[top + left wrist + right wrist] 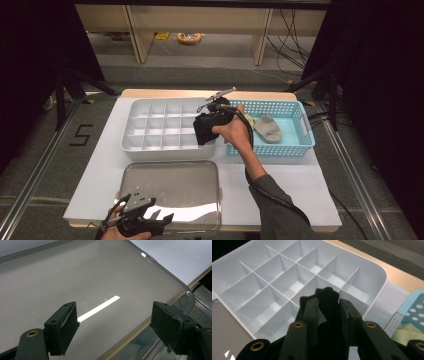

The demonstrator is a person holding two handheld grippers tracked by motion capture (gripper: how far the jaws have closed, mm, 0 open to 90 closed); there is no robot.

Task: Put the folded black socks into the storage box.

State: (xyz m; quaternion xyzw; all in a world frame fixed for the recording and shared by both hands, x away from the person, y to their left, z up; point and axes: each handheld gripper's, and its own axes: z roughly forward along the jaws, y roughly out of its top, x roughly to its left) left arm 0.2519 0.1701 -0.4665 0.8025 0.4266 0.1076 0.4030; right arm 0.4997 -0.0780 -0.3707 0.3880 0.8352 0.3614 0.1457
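Black sock [325,312] clamped between jaws of right hand-held gripper [327,305], held above divider tray [287,277] right edge. Left hand-held gripper [113,325] spread wide over metal tray [75,277], nothing held.

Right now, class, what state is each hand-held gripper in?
Left hand-held gripper: open, holding nothing, over the metal tray.
Right hand-held gripper: closed on a black sock, above the white divided organizer.

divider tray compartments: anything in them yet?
Empty. The white divider tray has bare cells; the right tool holds the black sock above it.
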